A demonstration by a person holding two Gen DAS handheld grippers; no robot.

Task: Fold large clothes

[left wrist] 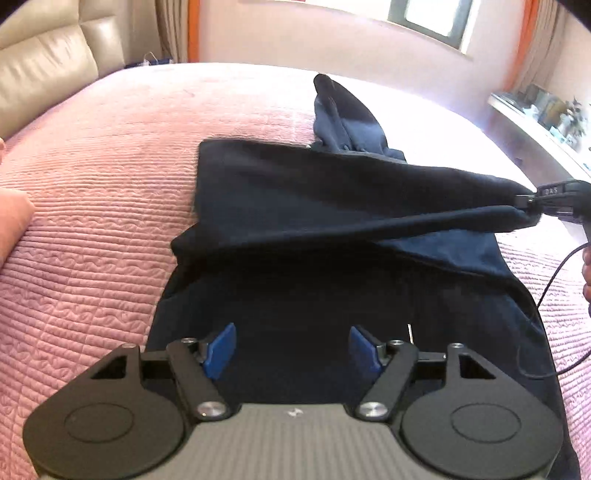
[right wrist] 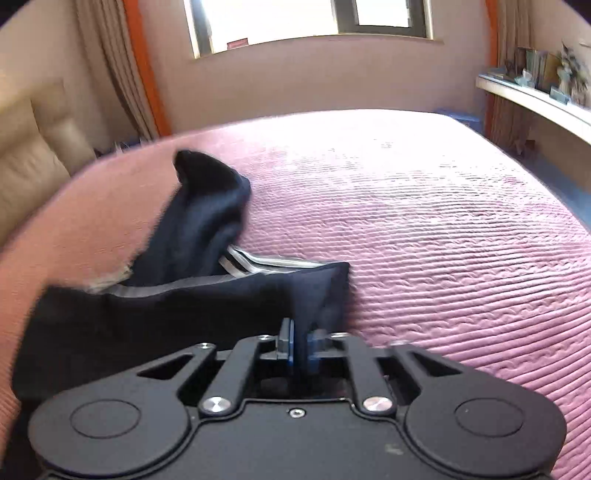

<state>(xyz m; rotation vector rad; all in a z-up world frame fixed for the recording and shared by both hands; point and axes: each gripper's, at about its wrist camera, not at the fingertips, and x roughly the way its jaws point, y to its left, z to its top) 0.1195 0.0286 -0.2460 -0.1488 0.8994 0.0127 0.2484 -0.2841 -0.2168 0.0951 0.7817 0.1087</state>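
A dark navy garment (left wrist: 303,221) lies on the pink quilted bed (left wrist: 92,221). My left gripper (left wrist: 291,345) is open, its blue pads (left wrist: 221,347) apart just above the near part of the garment, holding nothing. My right gripper (right wrist: 300,341) is shut on a corner of the garment (right wrist: 207,302) and holds that edge lifted. It also shows in the left wrist view (left wrist: 532,201), pulling a fold of cloth taut to the right. White stripes (right wrist: 258,264) show on the fabric. A sleeve or leg (left wrist: 343,114) trails toward the far side of the bed.
A beige padded headboard (left wrist: 40,70) stands at the far left. A white shelf with small items (left wrist: 535,118) runs along the right wall. A window (right wrist: 306,18) and curtains are behind the bed. A black cable (left wrist: 546,295) hangs at the right.
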